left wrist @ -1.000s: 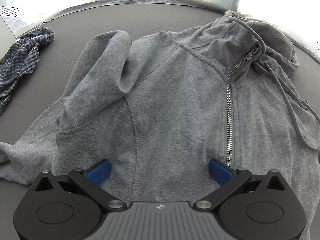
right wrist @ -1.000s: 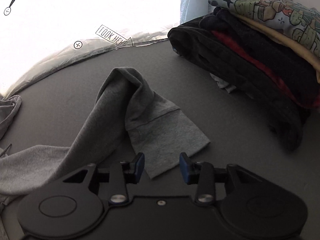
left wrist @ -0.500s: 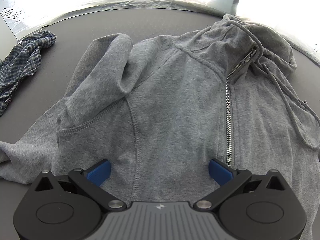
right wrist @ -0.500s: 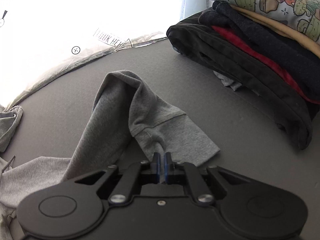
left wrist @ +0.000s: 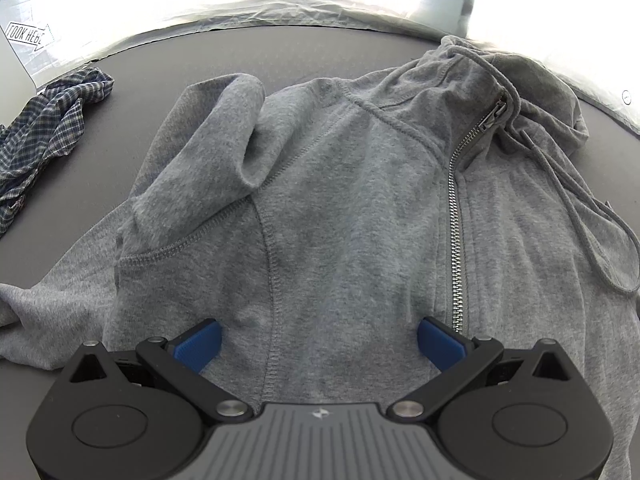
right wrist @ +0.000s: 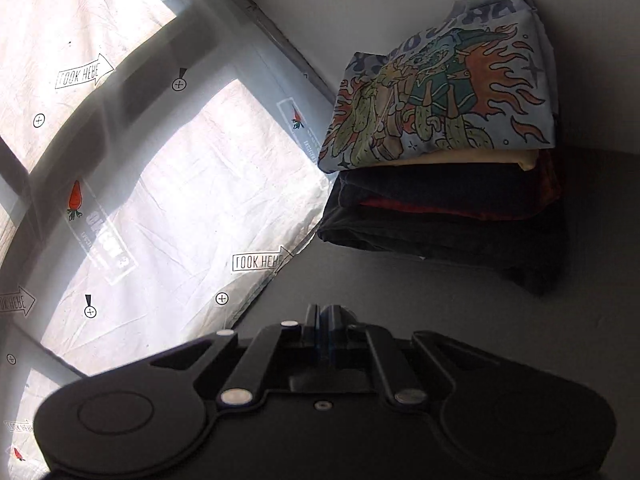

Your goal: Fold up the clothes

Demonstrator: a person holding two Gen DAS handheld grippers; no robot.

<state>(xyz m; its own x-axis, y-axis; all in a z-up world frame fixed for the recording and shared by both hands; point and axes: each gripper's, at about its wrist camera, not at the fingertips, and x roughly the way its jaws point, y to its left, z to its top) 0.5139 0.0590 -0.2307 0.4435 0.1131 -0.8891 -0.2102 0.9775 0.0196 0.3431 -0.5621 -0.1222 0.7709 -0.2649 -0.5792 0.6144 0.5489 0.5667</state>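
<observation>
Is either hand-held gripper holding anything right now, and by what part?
Left hand-held gripper: open over the hoodie, holding nothing. Right hand-held gripper: shut, no cloth visible at its tips; cannot tell.

The right gripper (right wrist: pixel 325 322) shows closed, but whether cloth is between its pads stays hidden. The hoodie (left wrist: pixel 340 216) hem lies under the left gripper (left wrist: pixel 319 340). The picture edge cuts the plaid shirt (left wrist: pixel 44 132).

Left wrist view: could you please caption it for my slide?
Open left gripper over a zipped grey hoodie, plaid shirt beside it.
</observation>
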